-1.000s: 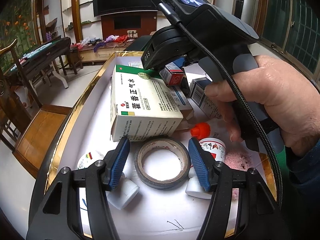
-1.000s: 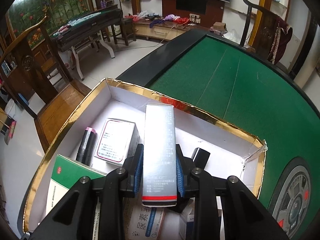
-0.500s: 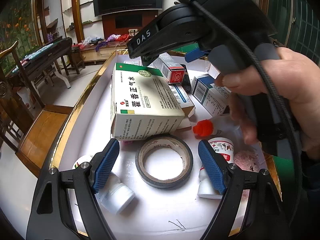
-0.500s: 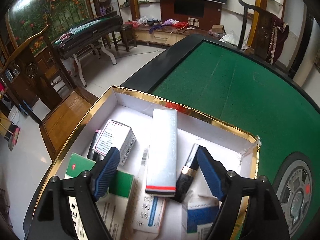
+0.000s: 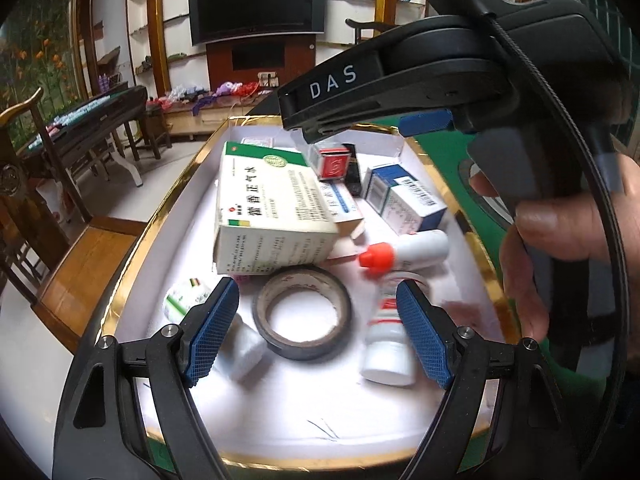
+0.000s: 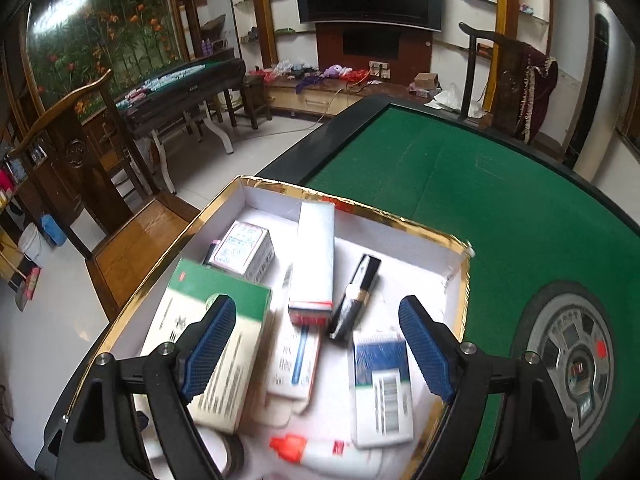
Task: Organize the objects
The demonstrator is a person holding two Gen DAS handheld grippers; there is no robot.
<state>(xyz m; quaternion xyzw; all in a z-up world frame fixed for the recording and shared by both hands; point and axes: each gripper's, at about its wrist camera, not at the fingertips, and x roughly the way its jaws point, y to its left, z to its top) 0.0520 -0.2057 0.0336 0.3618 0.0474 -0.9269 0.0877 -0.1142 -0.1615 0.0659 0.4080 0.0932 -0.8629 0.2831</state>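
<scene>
Tape roll (image 5: 303, 317) lies flat on the near floor of the gold-rimmed box (image 5: 172, 200), between the left tongs (image 5: 316, 330), whose jaws gape clear of it; light, stiff, likely best pinched across its rim; right tongs (image 6: 316, 346), jaws just spread, hold nothing above the silver carton (image 6: 314, 262) lying among other packets; box sits on the green counter (image 6: 500, 200).

Your left black two-finger gripper with blue pads (image 5: 318, 328) hangs wide apart, gripping nothing. Your right black blue-padded gripper (image 6: 318, 344) has just been opening, empty, your bare hand (image 5: 568, 248) around its handle.
</scene>
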